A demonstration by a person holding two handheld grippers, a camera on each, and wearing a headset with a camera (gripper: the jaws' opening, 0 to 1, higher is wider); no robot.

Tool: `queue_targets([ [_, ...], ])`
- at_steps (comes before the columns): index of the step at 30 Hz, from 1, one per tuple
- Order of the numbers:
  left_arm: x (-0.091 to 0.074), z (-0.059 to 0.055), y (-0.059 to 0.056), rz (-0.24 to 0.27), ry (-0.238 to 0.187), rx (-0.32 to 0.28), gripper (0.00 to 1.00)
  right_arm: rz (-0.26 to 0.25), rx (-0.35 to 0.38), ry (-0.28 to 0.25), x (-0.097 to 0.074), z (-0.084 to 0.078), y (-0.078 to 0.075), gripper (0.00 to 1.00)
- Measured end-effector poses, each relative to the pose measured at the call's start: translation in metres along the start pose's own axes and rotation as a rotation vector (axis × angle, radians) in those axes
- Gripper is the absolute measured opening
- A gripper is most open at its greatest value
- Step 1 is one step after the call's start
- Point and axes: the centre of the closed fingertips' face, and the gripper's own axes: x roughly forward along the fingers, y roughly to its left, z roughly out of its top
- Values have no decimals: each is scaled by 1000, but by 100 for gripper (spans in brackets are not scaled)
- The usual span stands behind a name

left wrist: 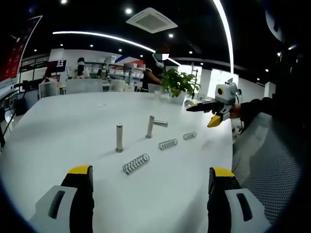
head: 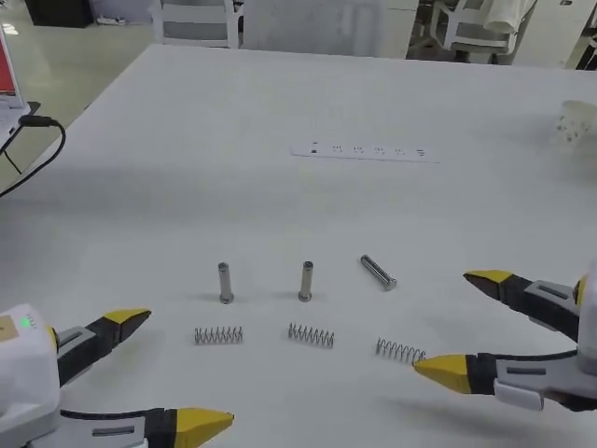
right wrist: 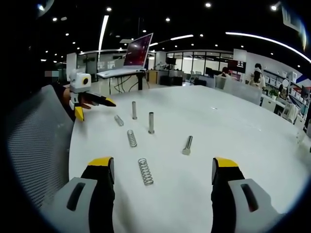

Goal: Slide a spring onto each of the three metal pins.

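Two metal pins stand upright on the white table, the left pin [head: 224,282] and the middle pin [head: 306,280]. The third pin [head: 378,273] lies on its side to their right. In front of each pin lies a spring: left spring [head: 218,334], middle spring [head: 311,335], right spring [head: 400,351]. My left gripper [head: 173,371] is open at the near left, empty, with the left spring [left wrist: 135,163] ahead of its jaws. My right gripper [head: 459,323] is open at the near right, one fingertip [head: 434,369] close beside the right spring [right wrist: 145,171].
A white power strip [head: 364,150] lies further back on the table. A white cup [head: 576,121] stands at the far right. A black cable [head: 37,140] runs along the left edge. Chairs stand beyond the far edge.
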Motion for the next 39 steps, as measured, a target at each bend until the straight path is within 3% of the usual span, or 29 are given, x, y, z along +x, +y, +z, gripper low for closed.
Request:
queue_targets([
  [10,-2,0,1,7,-4,-4,96,3,-30,9,2,6,-9,82],
  [19,-4,3,1,13,-11,-2,96,12,-72,19,5,21,-22,81],
  [39,-6,3,-1,14,-11,-4,96,32,-115,80,42,37,-38,77],
])
